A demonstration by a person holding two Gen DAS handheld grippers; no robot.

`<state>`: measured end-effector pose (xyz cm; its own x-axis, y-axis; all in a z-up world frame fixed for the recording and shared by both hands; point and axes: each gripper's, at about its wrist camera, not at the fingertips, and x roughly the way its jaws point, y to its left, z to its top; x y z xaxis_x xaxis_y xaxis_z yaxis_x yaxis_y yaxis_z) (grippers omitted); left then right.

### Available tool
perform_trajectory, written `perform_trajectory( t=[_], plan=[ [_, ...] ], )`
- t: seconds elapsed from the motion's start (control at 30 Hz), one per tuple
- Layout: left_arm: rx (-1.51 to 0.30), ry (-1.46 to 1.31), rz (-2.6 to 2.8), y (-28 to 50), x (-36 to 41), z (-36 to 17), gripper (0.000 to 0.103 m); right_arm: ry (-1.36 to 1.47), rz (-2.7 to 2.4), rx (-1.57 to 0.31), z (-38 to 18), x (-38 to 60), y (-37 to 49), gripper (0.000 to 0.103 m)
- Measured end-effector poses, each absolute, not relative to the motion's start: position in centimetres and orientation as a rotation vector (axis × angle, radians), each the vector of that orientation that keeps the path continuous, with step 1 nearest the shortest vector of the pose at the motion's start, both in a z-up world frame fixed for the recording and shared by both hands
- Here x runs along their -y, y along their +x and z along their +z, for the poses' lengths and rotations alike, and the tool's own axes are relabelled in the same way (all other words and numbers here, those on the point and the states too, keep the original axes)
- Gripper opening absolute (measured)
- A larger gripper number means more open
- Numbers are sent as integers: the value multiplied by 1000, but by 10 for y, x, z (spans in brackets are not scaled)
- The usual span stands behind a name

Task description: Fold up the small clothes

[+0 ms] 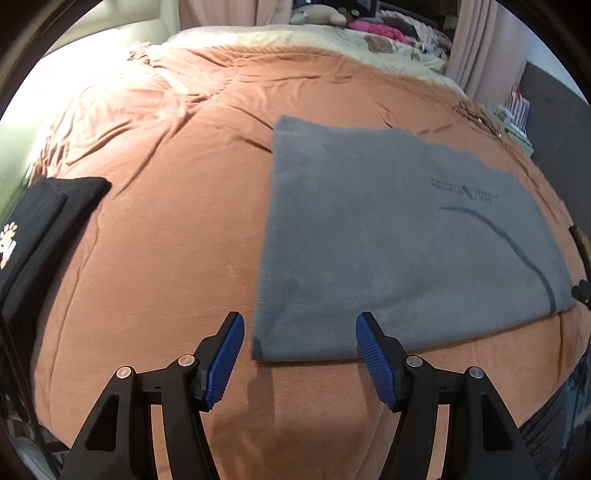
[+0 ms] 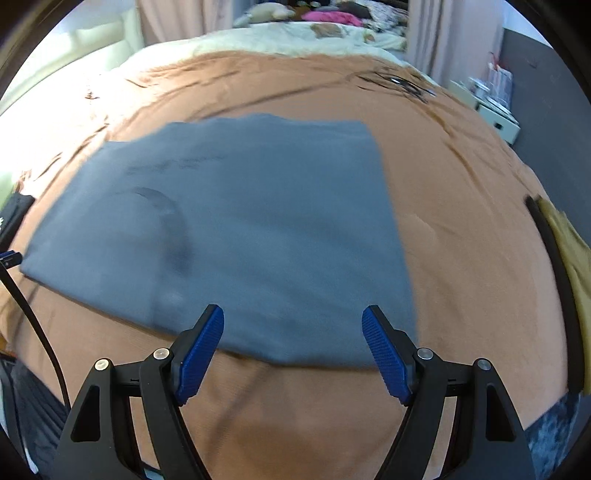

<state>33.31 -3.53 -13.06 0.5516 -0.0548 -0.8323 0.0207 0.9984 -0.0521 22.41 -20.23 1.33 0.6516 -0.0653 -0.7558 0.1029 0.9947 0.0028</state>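
Observation:
A grey garment (image 1: 388, 236) lies flat, folded into a rectangle, on the brown bedspread (image 1: 166, 240). It has small dark print and a curved dark seam. My left gripper (image 1: 299, 325) is open and empty, just above the garment's near left corner. In the right wrist view the same grey garment (image 2: 240, 229) fills the middle. My right gripper (image 2: 293, 321) is open and empty, above the garment's near right edge.
A folded black garment (image 1: 40, 236) with a paw print lies at the bed's left edge. A yellow and black item (image 2: 565, 251) lies at the right edge. Pillows and clothes (image 1: 373, 26) sit at the far end. A white nightstand (image 2: 495, 118) stands at the right.

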Motion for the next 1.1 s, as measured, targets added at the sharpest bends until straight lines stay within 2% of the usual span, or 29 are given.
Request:
perform_trajectory(
  t=[0.13,0.23,0.43,0.83,1.1],
  plan=[
    [-962,-74,-39,324,17,-125,64,70,-23,-871,10,170,241,55],
    [-963,-143,-50,320,2,-128,62,92,8,-887,4,152,254,45],
    [-1002,-346,-94,320,-22,-144,62,142,51,-901,-9,136,274,33],
    [-1049,-623,-168,329,-31,-172,61,202,79,-873,-19,122,292,17],
    [-989,-789,-169,326,-34,-180,61,216,107,-905,-35,113,299,14]
  ],
)
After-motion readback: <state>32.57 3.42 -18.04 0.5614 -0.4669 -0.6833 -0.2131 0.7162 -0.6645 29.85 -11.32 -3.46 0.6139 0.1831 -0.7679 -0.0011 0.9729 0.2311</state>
